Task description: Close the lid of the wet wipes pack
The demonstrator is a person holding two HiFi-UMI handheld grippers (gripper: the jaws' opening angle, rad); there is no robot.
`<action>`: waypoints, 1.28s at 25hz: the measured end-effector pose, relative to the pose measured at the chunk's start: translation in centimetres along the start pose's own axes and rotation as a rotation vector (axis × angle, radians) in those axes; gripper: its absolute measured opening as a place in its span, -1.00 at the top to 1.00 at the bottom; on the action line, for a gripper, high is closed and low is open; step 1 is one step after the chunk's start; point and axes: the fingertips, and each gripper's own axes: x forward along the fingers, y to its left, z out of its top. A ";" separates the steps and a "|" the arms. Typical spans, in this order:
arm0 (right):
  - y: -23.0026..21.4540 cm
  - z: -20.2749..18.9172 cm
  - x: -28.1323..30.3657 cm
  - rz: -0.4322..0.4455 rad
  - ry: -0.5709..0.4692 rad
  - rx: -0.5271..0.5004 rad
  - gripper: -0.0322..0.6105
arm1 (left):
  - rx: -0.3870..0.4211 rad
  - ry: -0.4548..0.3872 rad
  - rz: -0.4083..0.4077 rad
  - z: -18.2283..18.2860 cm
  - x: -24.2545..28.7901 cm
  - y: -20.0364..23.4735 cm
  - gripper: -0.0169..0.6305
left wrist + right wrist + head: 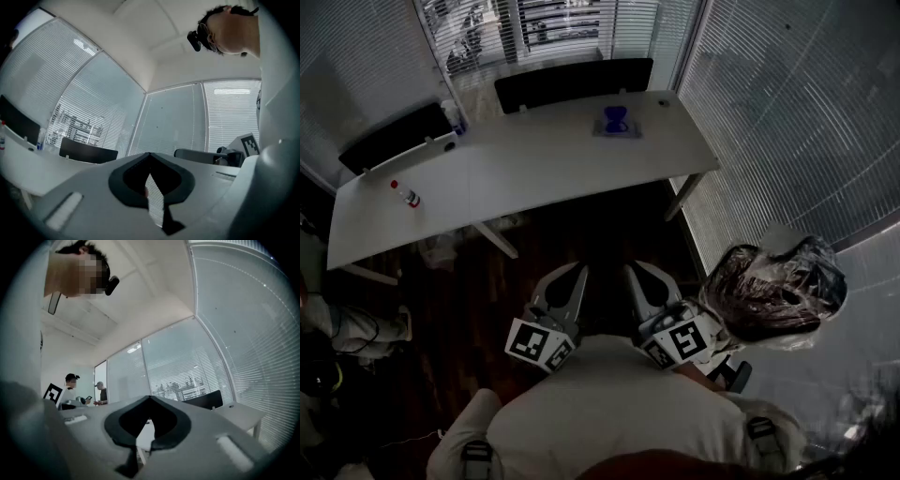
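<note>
The wet wipes pack (617, 122) is a small blue and white pack lying flat at the far right of the white table (516, 169); whether its lid is up cannot be told from here. Both grippers are held close to my chest, well short of the table and above the dark floor. The left gripper (580, 272) and the right gripper (631, 270) point forward side by side, jaws shut and empty. In the left gripper view the left gripper (150, 155) has its tips meeting, and so does the right gripper (150, 398) in the right gripper view. Neither gripper view shows the pack.
A small red-capped bottle (405, 194) lies at the table's left. Two black chairs (572, 82) (394, 136) stand behind the table. A clear plastic bag (773, 286) sits on the floor at my right. Blinds and glass walls enclose the room. Two people (71, 390) stand far off.
</note>
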 end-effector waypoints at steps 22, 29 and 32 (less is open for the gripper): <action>-3.8 -0.2 -0.8 0.006 0.035 0.028 0.90 | -0.022 0.038 0.020 -2.0 3.4 -1.3 0.95; -5.4 -0.8 -0.6 0.001 0.041 0.045 0.90 | -0.022 0.055 0.030 -2.7 4.7 -1.1 0.95; -5.8 -0.9 0.3 0.004 0.037 0.056 0.90 | -0.028 0.058 0.042 -2.7 5.3 0.0 0.95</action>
